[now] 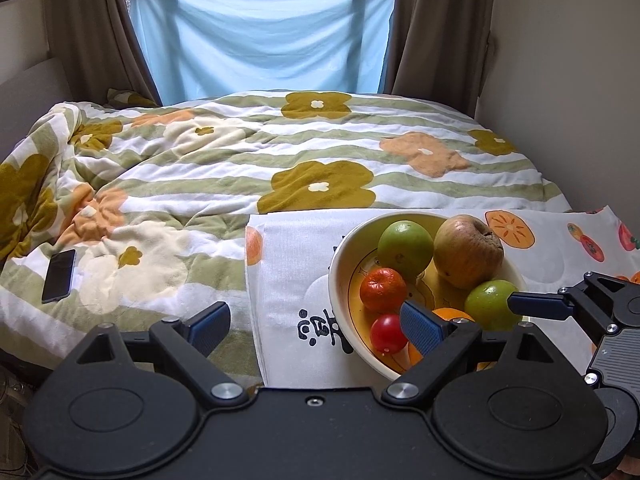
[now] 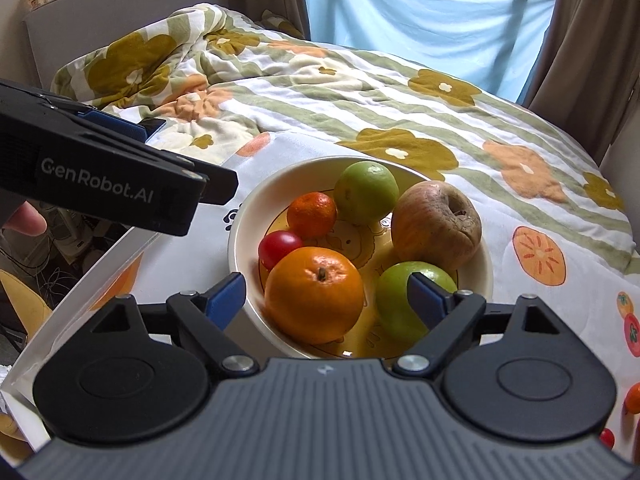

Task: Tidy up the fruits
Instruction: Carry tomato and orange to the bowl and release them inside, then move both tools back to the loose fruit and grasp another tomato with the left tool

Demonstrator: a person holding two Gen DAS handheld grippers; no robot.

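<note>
A cream bowl (image 1: 340,264) (image 2: 240,216) stands on a printed cloth (image 1: 288,264) on the bed. It holds a large orange (image 2: 314,294), a small mandarin (image 2: 312,215), a red tomato (image 2: 278,246), two green fruits (image 2: 366,192) (image 2: 394,304) and a wrinkled apple (image 2: 436,226). My right gripper (image 2: 326,298) is open, its fingers on either side of the large orange, not touching. My left gripper (image 1: 316,326) is open and empty at the bowl's near left rim; it shows at the left of the right wrist view (image 2: 120,168).
A flowered quilt (image 1: 280,152) covers the bed. A black phone (image 1: 59,270) lies on it at the left. Small fruits (image 2: 634,398) lie on the cloth at the right edge. Curtains and a blue sheet (image 1: 264,32) hang behind; a wall stands at the right.
</note>
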